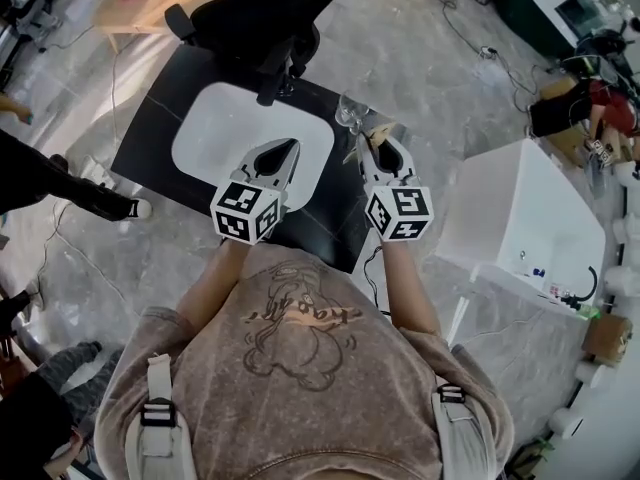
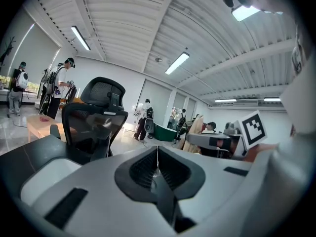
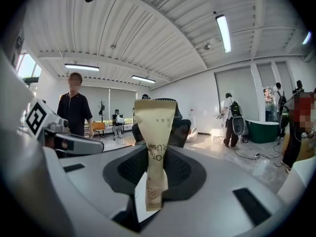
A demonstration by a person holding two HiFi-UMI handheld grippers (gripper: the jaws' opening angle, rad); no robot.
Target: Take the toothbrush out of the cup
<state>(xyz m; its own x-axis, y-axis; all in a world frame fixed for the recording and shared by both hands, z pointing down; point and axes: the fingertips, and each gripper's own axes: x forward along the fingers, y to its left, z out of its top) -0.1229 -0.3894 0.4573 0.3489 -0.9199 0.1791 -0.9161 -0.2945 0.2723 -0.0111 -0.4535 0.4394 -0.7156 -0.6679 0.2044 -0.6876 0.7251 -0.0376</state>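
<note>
The right claw [image 3: 154,163] grips the paper-wrapped toothbrush [image 3: 154,127] upright, out of the glass cup [image 1: 350,114] just ahead. The left claw [image 2: 157,158] is closed and empty. Below lies a white tray [image 1: 215,138] on a black worktop [image 1: 165,133]. Beyond are an office chair [image 1: 265,13], grey marbled floor [image 1: 420,58] and a ribbed ceiling [image 3: 148,33]. The wrapper shows "RUSH".

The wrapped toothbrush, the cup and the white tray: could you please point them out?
wrapped toothbrush [image 3: 155,152]: right gripper view, middle of its paper wrapper.
cup [image 1: 350,115]: head view, its clear wall.
white tray [image 1: 225,133]: head view, bare surface.
</note>
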